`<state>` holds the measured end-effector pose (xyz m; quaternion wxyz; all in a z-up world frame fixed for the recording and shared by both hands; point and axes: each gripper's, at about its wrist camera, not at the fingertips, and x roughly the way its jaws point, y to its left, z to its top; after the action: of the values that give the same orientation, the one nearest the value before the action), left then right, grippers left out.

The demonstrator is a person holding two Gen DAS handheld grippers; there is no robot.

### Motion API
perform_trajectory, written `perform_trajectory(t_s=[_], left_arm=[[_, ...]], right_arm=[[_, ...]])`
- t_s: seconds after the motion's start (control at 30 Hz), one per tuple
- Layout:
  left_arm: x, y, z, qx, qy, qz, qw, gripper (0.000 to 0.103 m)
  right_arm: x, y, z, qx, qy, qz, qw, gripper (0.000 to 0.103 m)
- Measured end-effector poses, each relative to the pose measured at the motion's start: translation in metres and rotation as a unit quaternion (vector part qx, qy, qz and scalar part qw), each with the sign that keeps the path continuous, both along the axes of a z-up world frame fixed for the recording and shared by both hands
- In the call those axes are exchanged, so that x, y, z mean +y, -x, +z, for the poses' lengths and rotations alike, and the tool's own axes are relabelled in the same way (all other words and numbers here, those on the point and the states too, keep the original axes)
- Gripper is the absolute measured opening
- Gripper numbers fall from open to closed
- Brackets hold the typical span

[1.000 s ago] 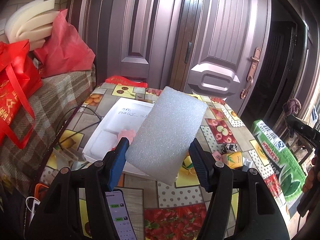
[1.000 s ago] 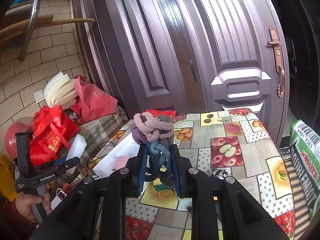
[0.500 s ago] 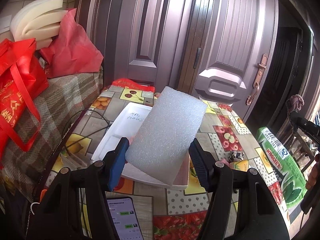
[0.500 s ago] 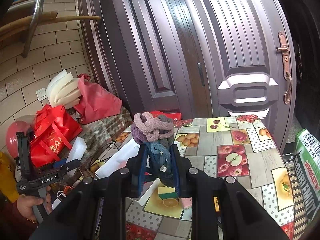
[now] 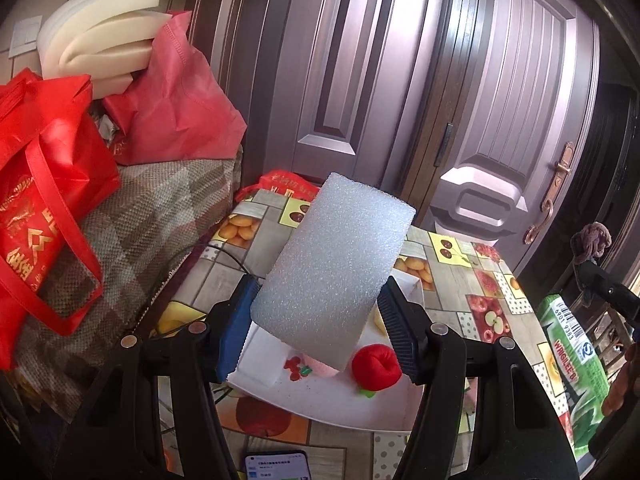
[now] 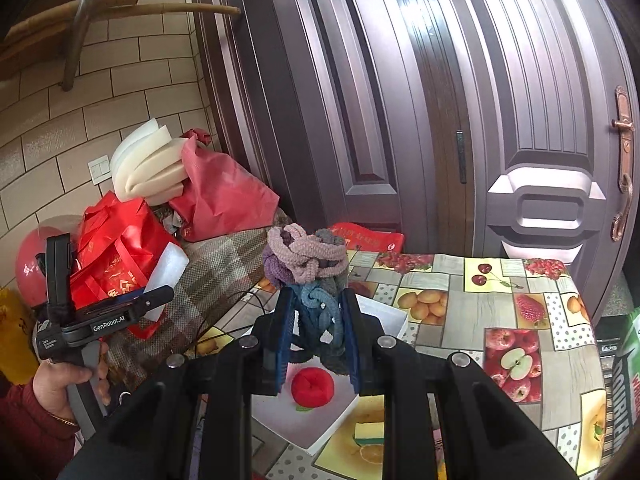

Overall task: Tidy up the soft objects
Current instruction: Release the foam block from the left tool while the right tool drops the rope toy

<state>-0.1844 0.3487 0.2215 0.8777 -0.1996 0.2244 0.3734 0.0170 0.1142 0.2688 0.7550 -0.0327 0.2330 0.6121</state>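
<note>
Gripping a white foam slab (image 5: 334, 280) by its lower sides, the left hand-held gripper (image 5: 316, 322) held it tilted above the table (image 5: 452, 280), over the white tray (image 5: 320, 398). The right hand-held gripper (image 6: 316, 330) was closed on a knot of braided cords (image 6: 310, 270), pink and grey on top and blue lower down, raised over the same tray (image 6: 304, 424).

The tray lay on the fruit-print table toward its left side. In it sat a red soft ball (image 5: 376, 366) with a green bit beneath it, beside a pink piece mostly hidden by the slab, and a few small red and green specks. A yellow-and-green sponge (image 6: 370, 430) lay on the table just off the tray's near right corner.

Left of the table, a checked cloth heap carried red bags (image 5: 44, 208) and cream foam strips (image 5: 100, 50); black cables ran from it onto the table. A green sack (image 5: 568, 360) stood at the right edge. The table's right half (image 6: 520, 320) lay bare. A phone (image 5: 276, 466) lay at the near edge.
</note>
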Motion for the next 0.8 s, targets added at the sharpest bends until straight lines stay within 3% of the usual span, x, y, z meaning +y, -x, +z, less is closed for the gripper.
perform_trajectory(t_s=[0.17, 0.3, 0.4, 0.63, 0.67, 0.7, 0.73, 0.77, 0.8], left_arm=[[0.015, -0.036, -0.038, 0.039, 0.030, -0.017, 0.9986, 0.063], [0.037, -0.065, -0.079, 0.075, 0.067, -0.019, 0.9948, 0.063], [0.050, -0.077, -0.102, 0.099, 0.081, -0.010, 0.9917, 0.063], [0.060, -0.092, -0.124, 0.117, 0.085, 0.000, 0.9896, 0.063], [0.061, -0.093, -0.126, 0.120, 0.082, 0.005, 0.9894, 0.067], [0.061, -0.093, -0.127, 0.125, 0.074, 0.012, 0.9893, 0.078], [0.061, -0.093, -0.128, 0.130, 0.063, 0.022, 0.9893, 0.088], [0.061, -0.091, -0.128, 0.130, 0.053, 0.032, 0.9896, 0.103], [0.062, -0.088, -0.127, 0.125, 0.046, 0.038, 0.9903, 0.103]], right_arm=[[0.052, -0.008, -0.040, 0.045, 0.056, 0.019, 0.997, 0.022], [0.089, -0.016, -0.087, 0.042, 0.116, 0.010, 0.992, 0.023], [0.109, -0.028, -0.119, 0.070, 0.151, 0.004, 0.986, 0.023], [0.135, -0.033, -0.148, 0.083, 0.169, 0.011, 0.982, 0.025], [0.136, -0.032, -0.150, 0.084, 0.167, 0.013, 0.982, 0.026], [0.140, -0.033, -0.152, 0.088, 0.167, 0.017, 0.982, 0.031], [0.141, -0.032, -0.154, 0.092, 0.169, 0.024, 0.981, 0.059], [0.141, -0.030, -0.156, 0.093, 0.169, 0.030, 0.981, 0.077], [0.141, -0.028, -0.157, 0.085, 0.166, 0.029, 0.982, 0.103]])
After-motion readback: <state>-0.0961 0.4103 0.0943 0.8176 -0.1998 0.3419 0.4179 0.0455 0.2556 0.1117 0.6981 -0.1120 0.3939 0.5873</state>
